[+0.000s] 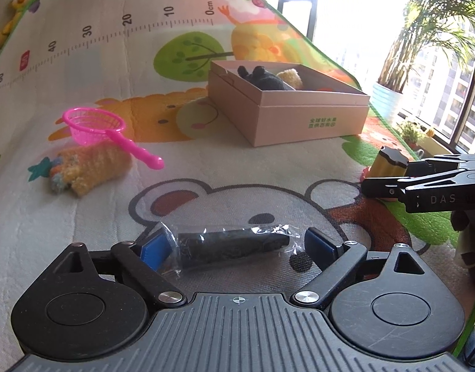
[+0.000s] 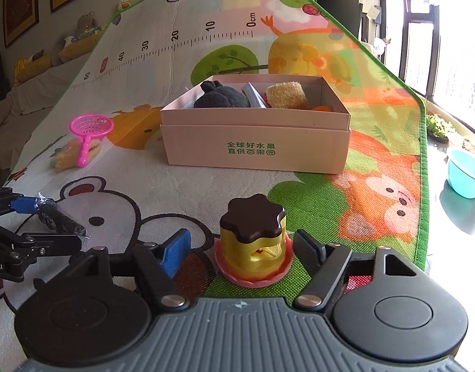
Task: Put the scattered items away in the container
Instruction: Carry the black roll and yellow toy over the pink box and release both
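Pink net: a pink plastic toy scoop net (image 1: 93, 125) lies far left on the mat, its handle resting across a knitted yellow corn-like toy (image 1: 88, 169); both are well apart from the box, so likely waiting their turn
Left gripper: the left gripper (image 1: 234, 243) stands open around a black roll wrapped in clear crinkly plastic (image 1: 233, 243), the roll lying crosswise on the mat between the blue pads; the left pad looks against the wrapper, the right pad is apart, so nothing is gripped
Mat: the cartoon play mat (image 1: 113, 62) carries a printed ruler reading 0cm, 10, 20, 30, 40, 60
Container: the pink cardboard box (image 2: 256, 148) sits mid-mat, open-topped, already holding a black plush, a tan fuzzy block and a grey piece; its front bears green Chinese print, 全球好水果 直供百果园
Right gripper: the right gripper (image 2: 242, 245) straddles a yellow toy pudding with a brown flower-shaped top on a pink base (image 2: 253, 241), upright on the mat; jaws partly open, neither pad touching, seemingly lined up for a side grasp
Gripper lettering: "DAS" shows on the right gripper's finger in the left view
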`<control>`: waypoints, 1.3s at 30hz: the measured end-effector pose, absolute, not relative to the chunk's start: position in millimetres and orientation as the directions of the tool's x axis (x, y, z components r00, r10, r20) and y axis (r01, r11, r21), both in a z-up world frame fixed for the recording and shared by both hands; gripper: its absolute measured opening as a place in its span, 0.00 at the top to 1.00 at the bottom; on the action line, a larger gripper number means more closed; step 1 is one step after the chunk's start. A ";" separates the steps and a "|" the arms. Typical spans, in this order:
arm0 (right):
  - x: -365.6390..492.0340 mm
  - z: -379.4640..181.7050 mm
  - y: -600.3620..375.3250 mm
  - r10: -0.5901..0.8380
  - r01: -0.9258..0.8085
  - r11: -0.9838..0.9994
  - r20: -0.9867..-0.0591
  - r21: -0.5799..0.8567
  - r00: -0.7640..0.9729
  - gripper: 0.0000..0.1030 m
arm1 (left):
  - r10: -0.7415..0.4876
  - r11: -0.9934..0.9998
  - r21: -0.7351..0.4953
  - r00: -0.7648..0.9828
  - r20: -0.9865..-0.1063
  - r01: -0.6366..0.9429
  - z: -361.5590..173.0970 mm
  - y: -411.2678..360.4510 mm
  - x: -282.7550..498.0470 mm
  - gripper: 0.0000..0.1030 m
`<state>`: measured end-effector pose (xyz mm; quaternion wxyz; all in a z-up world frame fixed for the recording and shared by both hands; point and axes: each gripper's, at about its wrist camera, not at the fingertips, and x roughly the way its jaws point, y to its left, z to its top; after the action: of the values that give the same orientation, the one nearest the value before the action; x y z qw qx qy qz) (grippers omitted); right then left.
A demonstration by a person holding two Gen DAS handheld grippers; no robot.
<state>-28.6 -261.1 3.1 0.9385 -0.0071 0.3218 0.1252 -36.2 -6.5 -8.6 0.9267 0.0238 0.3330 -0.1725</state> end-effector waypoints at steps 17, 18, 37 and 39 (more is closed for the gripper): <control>-30.4 3.1 -260.5 0.236 -0.251 0.966 -0.600 0.060 0.764 0.46 | -0.222 0.952 0.018 0.728 -0.649 0.307 -10.5 -19.2 -33.6 0.11; -30.3 3.2 -260.7 0.236 -0.250 0.966 -0.600 0.061 0.764 0.46 | -0.220 0.951 0.023 0.729 -0.648 0.307 -10.3 -20.0 -34.1 0.12; -51.9 25.1 -278.5 0.277 -0.313 0.948 -0.602 0.046 0.749 0.46 | -0.372 0.851 0.065 0.685 -0.626 0.522 22.7 -73.5 -43.8 0.14; -50.8 29.8 -283.3 0.276 -0.316 0.948 -0.603 0.042 0.748 0.46 | -0.383 0.836 0.088 0.692 -0.612 0.541 31.3 -80.3 -39.0 0.14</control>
<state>-50.8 -283.3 29.8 0.9343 -0.0313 0.3176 0.1585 -39.0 -80.3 31.3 0.9102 0.1317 0.2996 -0.2539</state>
